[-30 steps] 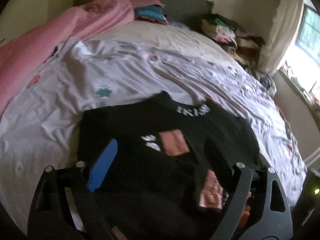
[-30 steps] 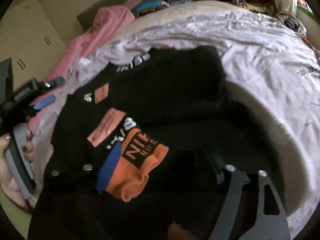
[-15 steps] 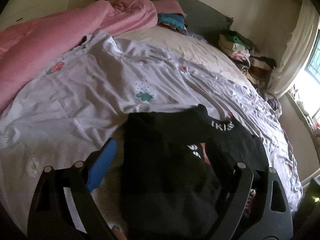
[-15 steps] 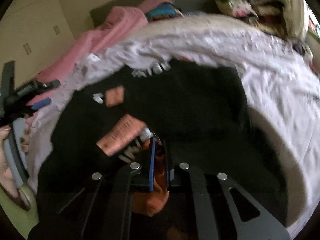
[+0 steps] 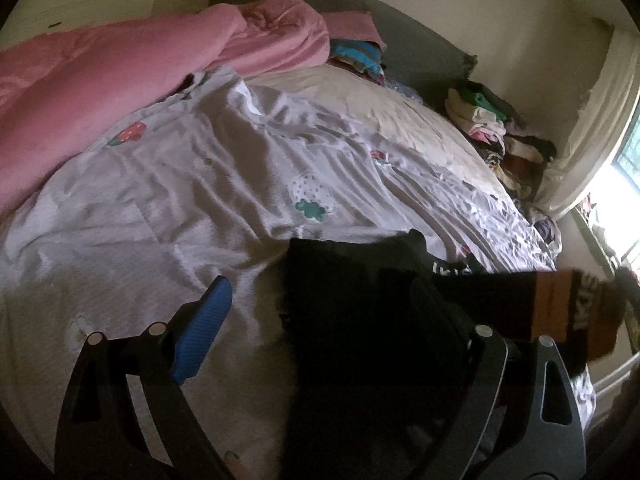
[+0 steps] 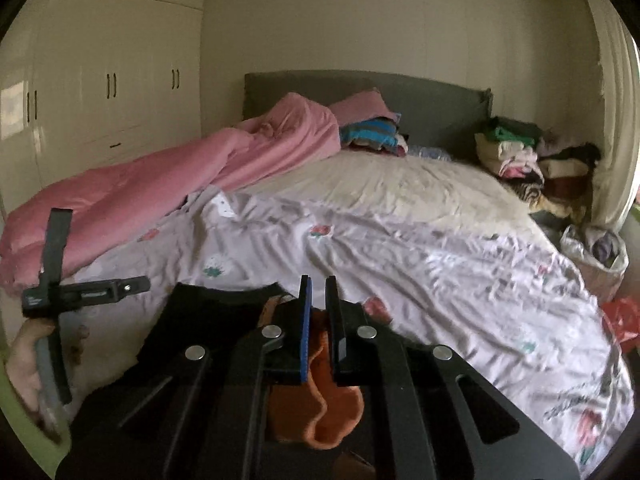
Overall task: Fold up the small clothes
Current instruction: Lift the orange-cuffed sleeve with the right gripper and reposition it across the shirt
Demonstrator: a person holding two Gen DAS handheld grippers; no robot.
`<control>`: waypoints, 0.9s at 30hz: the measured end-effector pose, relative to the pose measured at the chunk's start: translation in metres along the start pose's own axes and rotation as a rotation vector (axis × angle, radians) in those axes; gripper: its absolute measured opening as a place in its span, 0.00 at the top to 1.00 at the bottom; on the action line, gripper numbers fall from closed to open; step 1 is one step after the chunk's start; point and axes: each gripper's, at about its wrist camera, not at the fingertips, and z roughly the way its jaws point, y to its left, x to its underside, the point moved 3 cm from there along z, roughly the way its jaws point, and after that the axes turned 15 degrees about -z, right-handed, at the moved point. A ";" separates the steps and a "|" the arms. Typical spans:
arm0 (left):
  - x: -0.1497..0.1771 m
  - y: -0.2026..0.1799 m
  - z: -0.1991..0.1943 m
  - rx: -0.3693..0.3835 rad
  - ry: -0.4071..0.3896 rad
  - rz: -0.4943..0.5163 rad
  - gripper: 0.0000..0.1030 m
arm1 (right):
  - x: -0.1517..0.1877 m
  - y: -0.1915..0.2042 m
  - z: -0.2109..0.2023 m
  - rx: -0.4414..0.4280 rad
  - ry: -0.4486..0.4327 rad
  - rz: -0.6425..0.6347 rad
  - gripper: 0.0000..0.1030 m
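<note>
A black sweater (image 5: 352, 320) with orange patches lies on the near part of the white printed bedsheet (image 5: 160, 208). My right gripper (image 6: 318, 284) is shut on the sweater's orange cuff (image 6: 332, 412) and holds it above the bed. In the left wrist view that sleeve (image 5: 560, 312) stretches out raised at the right. My left gripper (image 5: 320, 300) is open over the sweater's left edge, its blue pad (image 5: 204, 328) above bare sheet, with nothing gripped. The sweater's body (image 6: 208, 320) shows dark below the right gripper.
A pink duvet (image 6: 160, 184) is heaped along the bed's left side. Folded clothes (image 6: 516, 152) are stacked at the far right by the grey headboard (image 6: 432, 104). A wardrobe (image 6: 100, 80) stands at the left, a bag (image 6: 596, 256) at the right. A hand (image 6: 24, 360) holds the left gripper's handle.
The right gripper closed on the orange cuff and rose with it, lifting the sleeve off the sweater. The left gripper slid leftward, staying open.
</note>
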 end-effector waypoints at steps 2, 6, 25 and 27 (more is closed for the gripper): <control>0.005 -0.009 0.002 0.006 0.005 0.034 0.19 | 0.006 -0.005 0.007 0.024 0.020 -0.021 0.94; 0.024 -0.032 0.011 0.007 0.030 0.130 0.19 | 0.022 -0.010 0.017 0.037 0.048 -0.004 0.94; 0.064 -0.055 0.037 -0.027 0.120 0.237 0.19 | 0.073 -0.018 0.046 0.071 0.166 0.067 0.94; 0.064 -0.054 0.038 -0.026 0.126 0.234 0.19 | 0.075 -0.018 0.048 0.070 0.173 0.069 0.94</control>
